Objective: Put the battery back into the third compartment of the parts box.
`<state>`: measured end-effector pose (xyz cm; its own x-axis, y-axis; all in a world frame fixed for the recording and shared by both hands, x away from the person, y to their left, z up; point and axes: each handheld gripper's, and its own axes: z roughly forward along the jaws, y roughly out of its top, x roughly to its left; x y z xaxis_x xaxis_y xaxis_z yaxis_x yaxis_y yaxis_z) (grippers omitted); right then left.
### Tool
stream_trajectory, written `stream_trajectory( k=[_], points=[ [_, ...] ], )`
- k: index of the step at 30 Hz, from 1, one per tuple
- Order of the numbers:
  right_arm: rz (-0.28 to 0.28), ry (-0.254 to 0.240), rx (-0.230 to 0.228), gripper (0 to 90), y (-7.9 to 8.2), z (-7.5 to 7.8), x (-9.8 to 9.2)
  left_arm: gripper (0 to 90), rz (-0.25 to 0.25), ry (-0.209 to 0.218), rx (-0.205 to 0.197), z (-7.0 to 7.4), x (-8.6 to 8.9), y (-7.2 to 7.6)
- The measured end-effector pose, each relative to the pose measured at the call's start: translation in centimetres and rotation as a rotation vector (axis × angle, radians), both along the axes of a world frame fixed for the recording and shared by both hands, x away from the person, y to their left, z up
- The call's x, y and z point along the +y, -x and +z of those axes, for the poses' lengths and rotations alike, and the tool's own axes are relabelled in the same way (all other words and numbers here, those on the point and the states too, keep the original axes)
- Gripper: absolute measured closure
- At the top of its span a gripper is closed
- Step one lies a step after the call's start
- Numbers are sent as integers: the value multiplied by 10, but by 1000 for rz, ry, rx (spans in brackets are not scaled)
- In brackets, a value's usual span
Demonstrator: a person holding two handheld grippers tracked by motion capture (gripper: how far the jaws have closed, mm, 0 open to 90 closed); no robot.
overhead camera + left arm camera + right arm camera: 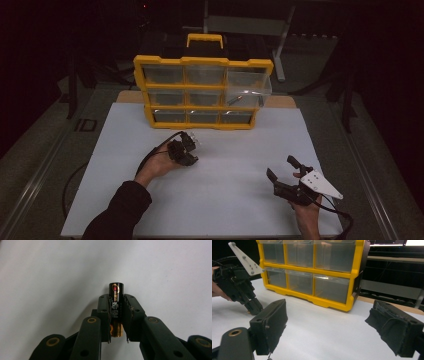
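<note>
Left gripper [116, 315] clamped on an AA battery [116, 307], pinned lengthwise between its fingers just over the white bench [50, 270], probably for lifting toward the yellow drawer organizer [202, 61]. Right gripper [332, 327] idle, fingers wide apart.

Glossy battery [116, 308]; matt, probably paper, table cover [225, 170].

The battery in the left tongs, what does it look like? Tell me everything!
The battery is a small cylinder, black along most of its body with a copper-gold band at the near end, a red and gold mark near the far end, and tiny white print. It lies lengthwise between the jaws of the left tongs, whose pads press on both its sides. Its far end sticks out past the tips, over the white table.
</note>
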<state>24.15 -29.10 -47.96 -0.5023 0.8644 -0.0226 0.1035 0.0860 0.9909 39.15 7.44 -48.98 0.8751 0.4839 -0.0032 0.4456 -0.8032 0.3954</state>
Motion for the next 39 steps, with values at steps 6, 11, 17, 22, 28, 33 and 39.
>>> stream_trajectory(
  k=[6,11,17,22,28,33,39],
  points=[
    [0,-1,0,137,0,0,0,777,10,23,-15,6,3,1],
    [0,0,0,137,0,0,0,777,18,44,-29,13,5,2],
    [0,-1,1,137,0,0,0,777,36,91,-45,24,7,3],
    [1,0,1,137,0,0,0,777,31,118,-60,33,9,4],
    [1,1,2,137,0,0,1,777,39,146,-74,42,13,5],
    [1,1,2,137,0,0,1,776,53,165,-92,49,17,4],
    [0,2,2,137,0,0,1,776,58,197,-111,60,20,5]
  ],
)
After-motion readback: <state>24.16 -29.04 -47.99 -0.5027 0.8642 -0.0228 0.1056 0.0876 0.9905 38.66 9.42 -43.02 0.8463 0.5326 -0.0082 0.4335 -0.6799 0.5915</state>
